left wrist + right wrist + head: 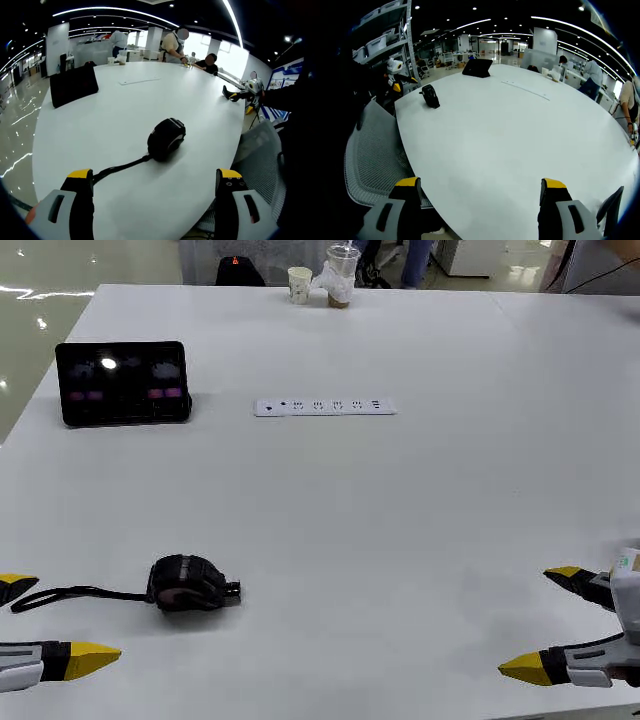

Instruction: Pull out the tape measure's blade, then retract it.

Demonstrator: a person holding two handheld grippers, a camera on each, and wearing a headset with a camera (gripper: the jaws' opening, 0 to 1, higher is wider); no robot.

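A black tape measure (188, 584) lies on the white table (400, 500) at the near left, its black wrist strap (70, 594) trailing left. Its blade is not drawn out. My left gripper (35, 625) stands open at the table's left near edge, its yellow tips on either side of the strap's end, a short way from the case. In the left gripper view the tape measure (167, 138) sits ahead of my left gripper (155, 182). My right gripper (550, 625) is open at the near right, far from the tape measure (430, 95), with nothing between its fingers.
A black tablet (122, 381) stands at the far left. A white power strip (324, 406) lies in the middle. Paper and plastic cups (322, 284) stand at the far edge. A mesh chair (370, 160) sits below the table edge. People sit at the far side.
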